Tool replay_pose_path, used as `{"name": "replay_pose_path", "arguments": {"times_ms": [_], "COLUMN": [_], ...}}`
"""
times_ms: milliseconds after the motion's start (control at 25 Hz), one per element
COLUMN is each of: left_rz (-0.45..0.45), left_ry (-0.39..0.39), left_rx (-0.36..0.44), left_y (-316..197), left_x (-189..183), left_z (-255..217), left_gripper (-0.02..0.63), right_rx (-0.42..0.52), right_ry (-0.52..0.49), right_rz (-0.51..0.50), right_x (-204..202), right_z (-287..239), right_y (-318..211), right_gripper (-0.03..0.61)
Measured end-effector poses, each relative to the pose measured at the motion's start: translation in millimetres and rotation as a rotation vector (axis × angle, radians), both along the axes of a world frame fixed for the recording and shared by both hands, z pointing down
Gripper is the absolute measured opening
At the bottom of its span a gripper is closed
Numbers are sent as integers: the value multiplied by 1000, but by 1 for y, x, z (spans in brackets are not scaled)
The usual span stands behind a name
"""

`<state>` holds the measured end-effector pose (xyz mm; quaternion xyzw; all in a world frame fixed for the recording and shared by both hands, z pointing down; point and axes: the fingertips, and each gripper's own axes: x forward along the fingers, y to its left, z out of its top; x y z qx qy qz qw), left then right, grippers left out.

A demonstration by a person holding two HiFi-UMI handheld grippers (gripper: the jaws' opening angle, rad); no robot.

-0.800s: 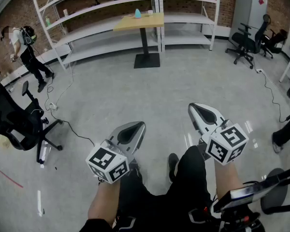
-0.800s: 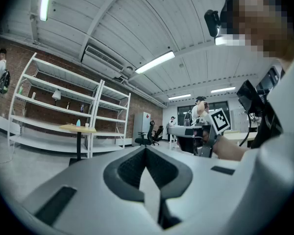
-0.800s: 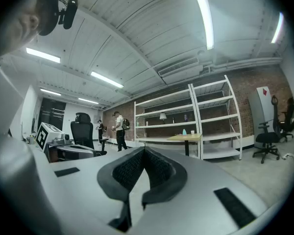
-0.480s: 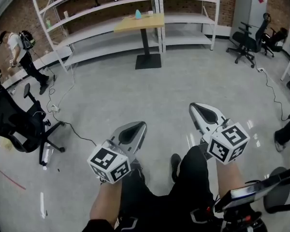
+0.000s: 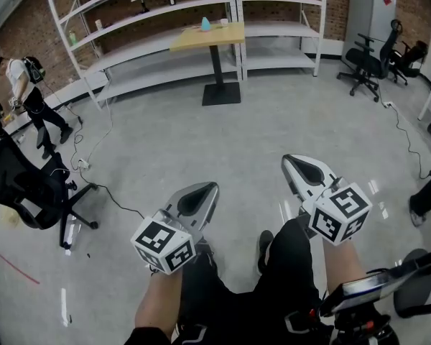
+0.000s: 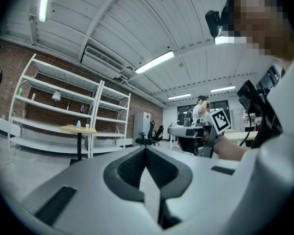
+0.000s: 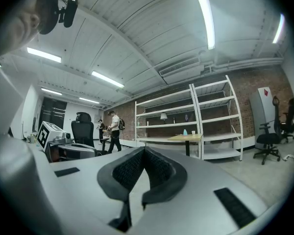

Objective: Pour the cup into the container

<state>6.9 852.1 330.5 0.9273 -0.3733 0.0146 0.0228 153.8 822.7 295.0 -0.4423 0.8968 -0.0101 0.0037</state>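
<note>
Head view: left gripper and right gripper clenched, empty; best approach the far surface before opening.

L tongs: pale grey shell, dark grey textured pads, cube white w/ black square markers. R tongs: same colours. Floor grey, glossy, w/ white light streaks near the R tongs. Far surface: light wood top, black post + base; small teal item on it. Shelving white vs red-brown brick wall. Office chair on L black; far R chairs black too. Cabinet far R pale grey w/ red mark. Wearer's trousers black. Thin red line on floor, near L. Far L person: white top, black trousers.
</note>
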Motion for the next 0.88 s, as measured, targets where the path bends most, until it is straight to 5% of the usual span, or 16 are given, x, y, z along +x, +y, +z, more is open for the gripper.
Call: {"name": "replay_pose_path", "arguments": {"times_ms": [440,880], "left_rz": [-2,-2], "left_ry": [5,10], "left_rx": [-55,-146], "left_y": [-19,-106], "left_x": [-3,-1], "left_z": [24,60], "left_gripper": [-2,-2], "right_rx": [-40,-96], "right_ry": [-18,-26], "right_rz": [-14,-64], "right_x": [-5,-12], "right_z": [19,54], "right_y": [-18,-110], "right_gripper": [2,2]}}
